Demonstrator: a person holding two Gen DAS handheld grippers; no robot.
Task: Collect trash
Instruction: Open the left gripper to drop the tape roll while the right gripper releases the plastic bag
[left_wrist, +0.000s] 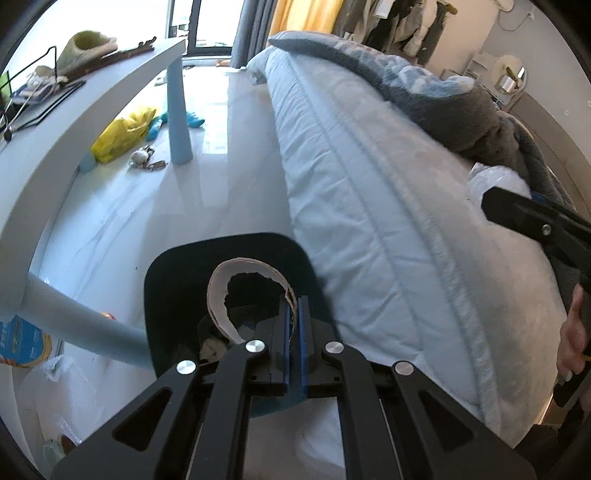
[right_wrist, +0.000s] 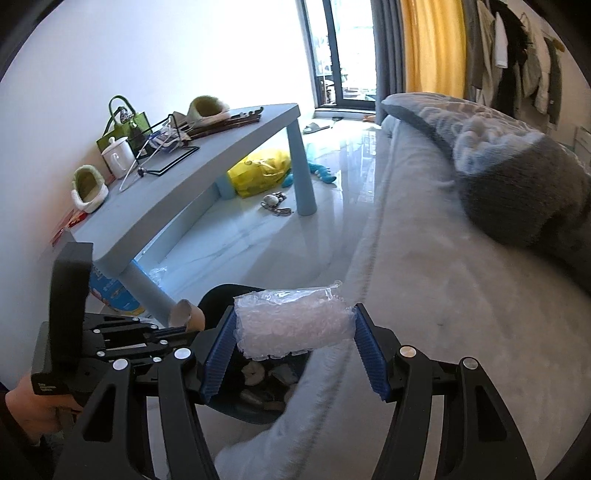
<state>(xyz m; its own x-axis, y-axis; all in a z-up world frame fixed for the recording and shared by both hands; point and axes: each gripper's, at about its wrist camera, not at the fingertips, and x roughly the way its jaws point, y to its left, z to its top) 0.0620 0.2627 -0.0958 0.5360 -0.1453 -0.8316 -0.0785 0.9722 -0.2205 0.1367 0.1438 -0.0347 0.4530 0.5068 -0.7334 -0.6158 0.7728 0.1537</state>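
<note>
Gripping: left gripper (left_wrist: 294, 325) was clamped on a torn cardboard tube (left_wrist: 236, 291), held over the dark bin (left_wrist: 162, 280).
Right gripper (right_wrist: 295, 332): a roll of bubble wrap (right_wrist: 291, 321) was pinched between its blue pads (right_wrist: 221, 354), above the bin's opening.
Bin: it was set on the pale floor (left_wrist: 221, 177), just beside the bed (left_wrist: 369, 206).
Table (right_wrist: 192, 184): it was seen near the bin.

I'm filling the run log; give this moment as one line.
left gripper: shut on cardboard tube | right gripper: shut on bubble wrap | both over bin
</note>
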